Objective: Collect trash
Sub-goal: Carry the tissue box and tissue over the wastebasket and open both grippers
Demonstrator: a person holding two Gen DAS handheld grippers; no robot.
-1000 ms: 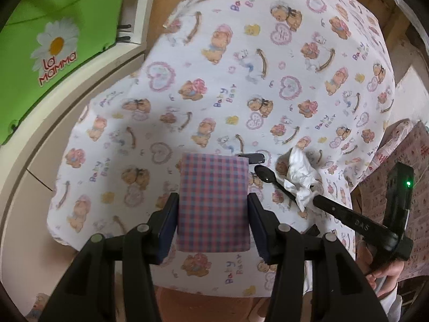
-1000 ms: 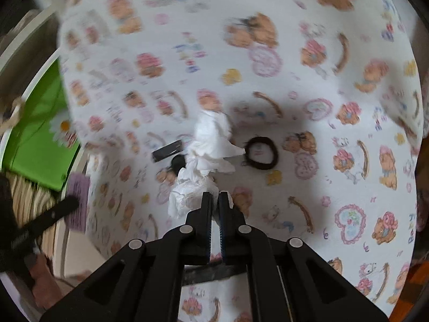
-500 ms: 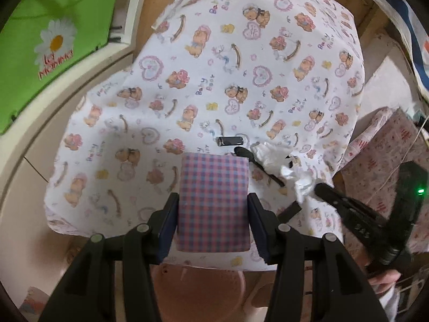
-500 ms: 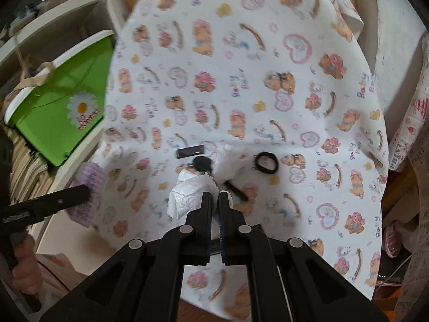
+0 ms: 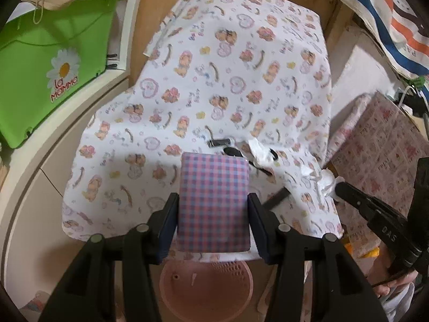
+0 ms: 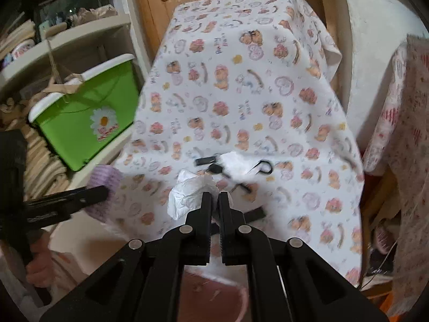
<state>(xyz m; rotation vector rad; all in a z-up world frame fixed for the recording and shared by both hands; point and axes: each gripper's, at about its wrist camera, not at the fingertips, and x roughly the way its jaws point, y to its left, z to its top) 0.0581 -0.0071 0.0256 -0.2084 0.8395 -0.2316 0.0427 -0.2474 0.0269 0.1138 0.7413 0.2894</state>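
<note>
pink basket [image 5: 206, 287]: contents unclear | counter [image 5: 241, 61]: bear-print cloth | left gripper [image 5: 213, 204] jaws clamped on checked pack [image 5: 213, 201] | right gripper [image 6: 213, 201] jaws together on crumpled tissue [image 6: 187, 193]

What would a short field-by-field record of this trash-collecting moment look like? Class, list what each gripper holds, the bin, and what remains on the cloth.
left gripper: shut on a pink-and-blue checked packet
right gripper: shut on a crumpled white tissue
bin: pink basket on the floor, below the near edge of the table
table cover: white bear-print cloth
left on the cloth: black hair tie, small black flat item, black spoon-like thing, white scrap
beside the table: green box with a daisy on a shelf
</note>
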